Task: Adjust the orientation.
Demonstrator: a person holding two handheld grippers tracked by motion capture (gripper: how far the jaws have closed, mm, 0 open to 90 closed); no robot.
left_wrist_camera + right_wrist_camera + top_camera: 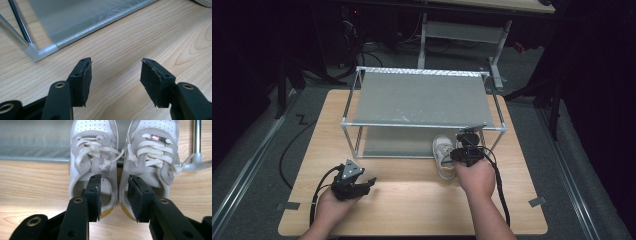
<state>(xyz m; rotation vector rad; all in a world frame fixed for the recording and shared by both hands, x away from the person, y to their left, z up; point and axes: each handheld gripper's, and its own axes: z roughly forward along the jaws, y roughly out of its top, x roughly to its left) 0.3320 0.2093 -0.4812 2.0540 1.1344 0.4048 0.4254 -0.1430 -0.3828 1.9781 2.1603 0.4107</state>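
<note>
My right gripper (113,195) sits at the heels of the pair of white shoes (122,162), one jaw in each heel opening, the two inner walls between the pads; jaws part-open, pressing contact not discernible. Pinching both inner walls at once lets one hand carry the pair. The shoes stand side by side on the table (412,200) at the rack (422,97) front, toes pointing under its lower shelf, long axes running away from me. My left gripper (115,75) rests wide open, empty.

Wooden table (412,210) w/ metal-frame shelf rack (422,95) & white sneakers pair (120,157) at rack's front edge
</note>
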